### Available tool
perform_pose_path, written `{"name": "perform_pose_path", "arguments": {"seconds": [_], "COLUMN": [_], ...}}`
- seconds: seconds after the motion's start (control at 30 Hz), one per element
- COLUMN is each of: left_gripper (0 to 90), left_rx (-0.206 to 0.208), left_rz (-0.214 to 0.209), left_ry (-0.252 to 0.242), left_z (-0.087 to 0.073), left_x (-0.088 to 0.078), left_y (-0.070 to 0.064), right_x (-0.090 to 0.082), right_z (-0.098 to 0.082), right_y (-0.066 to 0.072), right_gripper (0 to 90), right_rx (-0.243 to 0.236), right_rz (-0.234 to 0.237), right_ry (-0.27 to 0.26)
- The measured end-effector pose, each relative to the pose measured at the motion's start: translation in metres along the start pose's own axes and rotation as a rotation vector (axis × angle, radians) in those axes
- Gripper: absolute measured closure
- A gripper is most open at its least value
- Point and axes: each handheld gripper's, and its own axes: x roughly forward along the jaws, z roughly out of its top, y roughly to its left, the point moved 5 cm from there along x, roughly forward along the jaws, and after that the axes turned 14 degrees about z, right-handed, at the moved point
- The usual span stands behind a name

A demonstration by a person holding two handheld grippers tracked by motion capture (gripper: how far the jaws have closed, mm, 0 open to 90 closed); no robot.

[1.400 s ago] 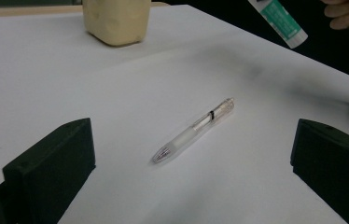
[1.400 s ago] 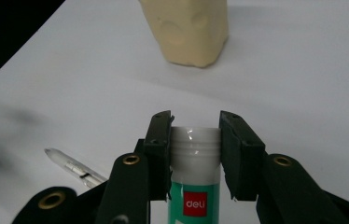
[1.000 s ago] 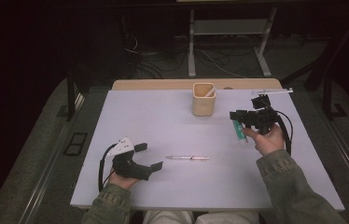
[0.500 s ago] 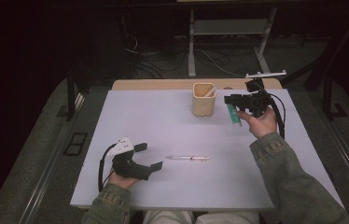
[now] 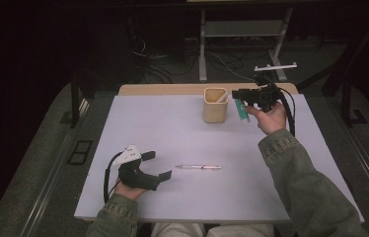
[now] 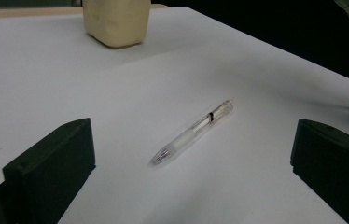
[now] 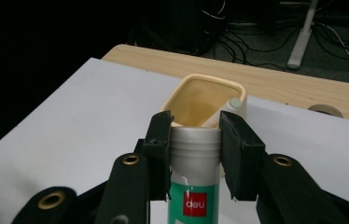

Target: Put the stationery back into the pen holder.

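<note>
Right gripper view: right tool (image 7: 195, 156) clamps the glue stick (image 7: 195, 186) just before the cup (image 7: 207, 100), ready to drop it in. Left tool (image 5: 155, 165) rests open-jawed on the table (image 5: 172, 128), facing the pen (image 6: 192, 132).

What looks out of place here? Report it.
Nothing stands out. The pen lies flat on the table, the cup stands upright, and the right gripper holds the glue stick beside it.

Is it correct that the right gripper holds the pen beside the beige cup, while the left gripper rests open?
Not quite: the right gripper holds a glue stick, as the right gripper view shows. The pen lies on the table. The beige cup and open left gripper are right.
</note>
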Motion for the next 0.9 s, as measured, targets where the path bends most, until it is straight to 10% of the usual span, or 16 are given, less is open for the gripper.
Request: {"name": "perform_pose_path", "arguments": {"seconds": [0.9], "left_gripper": [0.0], "left_rx": [0.0], "left_rz": [-0.007], "left_ry": [-0.009], "left_z": [0.001], "left_x": [-0.001], "left_y": [0.0], "right_x": [0.04], "right_z": [0.05], "right_y": [-0.01], "right_gripper": [64.9], "right_rx": [-0.072], "right_rz": [0.085], "right_ry": [-0.118]}}
